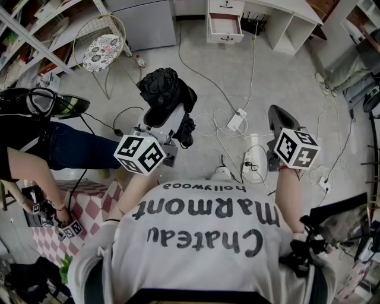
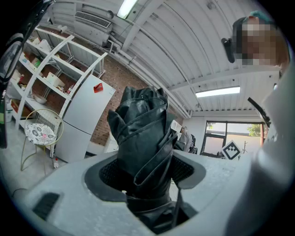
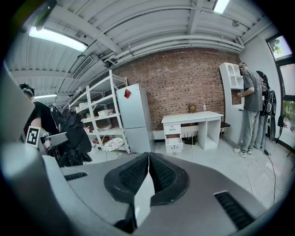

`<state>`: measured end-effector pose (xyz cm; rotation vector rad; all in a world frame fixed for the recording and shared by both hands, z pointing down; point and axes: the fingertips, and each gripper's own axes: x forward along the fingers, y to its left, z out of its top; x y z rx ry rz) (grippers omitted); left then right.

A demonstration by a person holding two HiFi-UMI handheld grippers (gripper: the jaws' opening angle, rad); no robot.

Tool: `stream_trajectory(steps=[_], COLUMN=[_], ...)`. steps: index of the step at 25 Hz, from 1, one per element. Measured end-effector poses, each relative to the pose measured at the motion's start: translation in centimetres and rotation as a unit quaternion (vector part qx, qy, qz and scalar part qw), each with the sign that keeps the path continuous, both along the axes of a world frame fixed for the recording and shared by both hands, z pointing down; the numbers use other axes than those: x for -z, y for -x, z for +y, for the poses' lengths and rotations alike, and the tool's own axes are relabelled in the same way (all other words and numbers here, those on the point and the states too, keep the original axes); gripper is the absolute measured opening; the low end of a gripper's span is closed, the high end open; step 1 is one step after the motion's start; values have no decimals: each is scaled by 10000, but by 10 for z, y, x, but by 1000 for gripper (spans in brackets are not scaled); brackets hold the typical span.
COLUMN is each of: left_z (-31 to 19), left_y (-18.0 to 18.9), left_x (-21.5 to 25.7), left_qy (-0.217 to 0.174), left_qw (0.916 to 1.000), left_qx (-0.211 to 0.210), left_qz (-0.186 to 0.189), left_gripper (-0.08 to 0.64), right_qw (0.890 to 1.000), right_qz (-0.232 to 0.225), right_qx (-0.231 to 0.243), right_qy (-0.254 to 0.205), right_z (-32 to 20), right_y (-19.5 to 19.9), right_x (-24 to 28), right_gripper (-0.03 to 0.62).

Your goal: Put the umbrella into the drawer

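1. Item: umbrella (image 1: pixel 163 89), black, folded into a loose bundle. It is off the floor, gripped at its lower end by the left gripper (image 1: pixel 169 122).
2. Left gripper, state: jaws stand wide, pads pressed on either side of the bundle. In the left gripper view the fabric fills the gap and rises past the tips.
3. Long axis: it runs along the jaws and out forward, so the free end leads toward the far wall.
4. Right gripper (image 1: pixel 278 119), state: jaws closed pad to pad, nothing between them (free, in my judgement, to steady the drawer front if needed).
5. Destination: drawer (image 1: pixel 225 25), already pulled open in the white desk (image 1: pixel 279 18). It lies well ahead across the floor, somewhat right of the umbrella's line and roughly between the two grippers.
6. Key relation: umbrella and drawer are well apart. The opening faces up and looks short against the bundle, so the axis probably has to swing to lie along the drawer.
7. In the way: loose cables and a power strip (image 1: pixel 236 120) on the floor between person and desk, a trip hazard.
8. Alongside: wire chair (image 1: pixel 102 50) and fridge (image 1: pixel 151 24) to the left, clear of the direct line.
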<state>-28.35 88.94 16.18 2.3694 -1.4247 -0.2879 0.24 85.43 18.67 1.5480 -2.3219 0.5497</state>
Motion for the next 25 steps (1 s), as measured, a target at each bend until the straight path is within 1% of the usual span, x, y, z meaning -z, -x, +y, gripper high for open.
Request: stream_trajectory(steps=[6, 9, 12, 15, 19, 22, 25], left_z=[-7, -8, -14, -29, -63, -97, -132], left_y=[2, 5, 11, 17, 28, 25, 20], left_x=[4, 1, -3, -4, 4, 17, 20], left_qy=[-123, -83, -49, -65, -161, -343, -389], left_qw=[9999, 9999, 9998, 9998, 9993, 9986, 9978], left_qx=[-45, 33, 150, 181, 326, 399, 502], left_qz=[-9, 62, 133, 108, 51, 109, 199], left_gripper=[270, 270, 270, 270, 270, 270, 270], right_qw=[10000, 9998, 9996, 9994, 9983, 9973, 9970], right_qz=[11, 54, -9, -121, -208, -291, -329], right_qx=[60, 142, 213, 309, 550, 660, 689], right_qy=[55, 130, 160, 88, -54, -146, -141], right_z=[0, -3, -19, -44, -88, -128, -171], right_y=[9, 11, 16, 28, 47, 46, 38], right_x=[-6, -11, -14, -16, -10, -2, -1], right_gripper=[17, 17, 17, 17, 17, 17, 17])
